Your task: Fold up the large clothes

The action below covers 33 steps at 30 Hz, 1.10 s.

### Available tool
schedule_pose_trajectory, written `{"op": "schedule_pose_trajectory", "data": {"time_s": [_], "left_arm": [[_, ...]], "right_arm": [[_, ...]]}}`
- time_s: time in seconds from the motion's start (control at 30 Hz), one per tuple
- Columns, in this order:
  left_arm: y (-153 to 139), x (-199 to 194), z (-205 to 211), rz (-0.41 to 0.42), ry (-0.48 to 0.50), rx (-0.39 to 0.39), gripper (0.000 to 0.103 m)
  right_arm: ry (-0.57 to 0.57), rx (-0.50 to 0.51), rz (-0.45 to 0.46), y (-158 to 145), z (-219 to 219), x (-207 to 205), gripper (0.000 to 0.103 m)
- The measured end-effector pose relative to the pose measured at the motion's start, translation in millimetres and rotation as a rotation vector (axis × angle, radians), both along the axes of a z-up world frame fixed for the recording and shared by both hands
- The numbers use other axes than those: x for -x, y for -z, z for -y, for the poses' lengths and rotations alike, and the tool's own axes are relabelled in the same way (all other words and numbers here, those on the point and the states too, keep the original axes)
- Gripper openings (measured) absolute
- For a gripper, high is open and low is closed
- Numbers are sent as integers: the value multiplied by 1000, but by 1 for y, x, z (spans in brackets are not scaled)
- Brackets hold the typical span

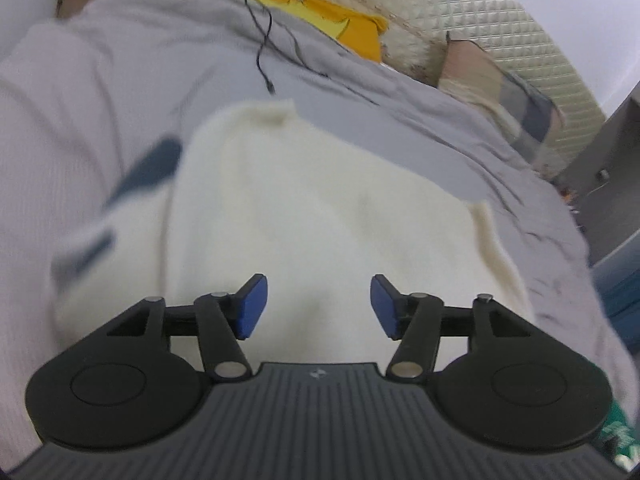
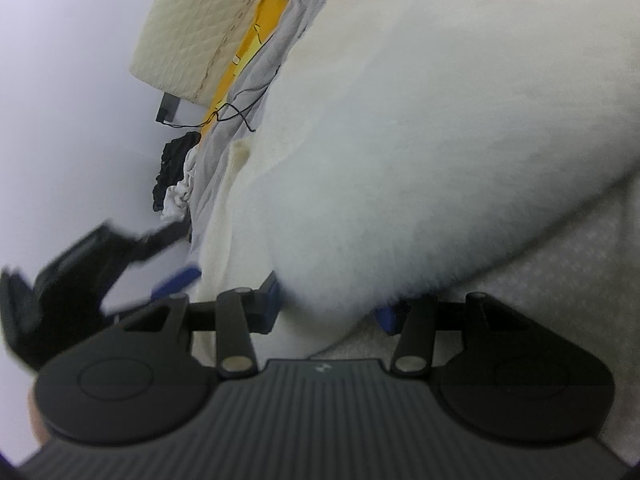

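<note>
Sweater (image 1: 320, 216): collar end away, lengthwise up bed | left gripper (image 1: 319, 306) spread, empty | right gripper (image 2: 328, 304) pinching sweater

A grey-sheeted bed (image 1: 208, 52) meets a cream quilted headboard (image 1: 492, 12), walls apparently white.
</note>
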<state>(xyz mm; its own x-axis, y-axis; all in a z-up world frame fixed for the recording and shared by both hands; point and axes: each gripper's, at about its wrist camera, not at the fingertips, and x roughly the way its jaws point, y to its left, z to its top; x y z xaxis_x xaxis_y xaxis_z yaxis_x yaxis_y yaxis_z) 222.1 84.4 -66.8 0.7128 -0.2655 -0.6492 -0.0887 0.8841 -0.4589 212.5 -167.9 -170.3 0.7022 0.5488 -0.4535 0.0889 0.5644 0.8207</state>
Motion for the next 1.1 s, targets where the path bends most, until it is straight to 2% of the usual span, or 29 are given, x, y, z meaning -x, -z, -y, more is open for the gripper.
{"op": "schedule_pose_trajectory", "data": {"time_s": [0.17, 0.3, 0.33, 0.37, 0.4, 0.53, 0.63, 0.7, 0.8, 0.9, 1.03, 1.1], "left_arm": [[25, 45, 9, -53, 33, 119, 66], [42, 65, 8, -79, 11, 189, 69], [48, 69, 6, -87, 1, 206, 72], [54, 69, 4, -102, -10, 225, 75], [59, 72, 2, -119, -23, 247, 76], [80, 72, -12, -179, -75, 339, 83], [93, 65, -26, -203, -116, 440, 86], [103, 64, -36, -203, -150, 523, 87], [116, 61, -48, -200, -194, 639, 89], [123, 64, -59, -180, -250, 722, 89], [129, 65, -70, -140, -312, 768, 89], [129, 67, -73, -107, -343, 774, 87]], "right_arm": [[11, 32, 9, -10, 7, 12, 51], [54, -14, -17, -7, 19, 18, 51], [74, -32, -28, -5, 24, 20, 57], [100, -49, -40, -3, 29, 22, 69], [145, -64, -56, 0, 35, 26, 74], [324, -192, -70, 8, 67, 36, 83], [383, -266, -83, 15, 80, 33, 84], [393, -307, -83, 19, 81, 29, 87], [383, -308, -70, 16, 80, 24, 88], [352, -327, -7, 6, 83, 26, 88], [310, -361, 73, -6, 94, 27, 88], [316, -367, 78, -4, 97, 29, 88]]}}
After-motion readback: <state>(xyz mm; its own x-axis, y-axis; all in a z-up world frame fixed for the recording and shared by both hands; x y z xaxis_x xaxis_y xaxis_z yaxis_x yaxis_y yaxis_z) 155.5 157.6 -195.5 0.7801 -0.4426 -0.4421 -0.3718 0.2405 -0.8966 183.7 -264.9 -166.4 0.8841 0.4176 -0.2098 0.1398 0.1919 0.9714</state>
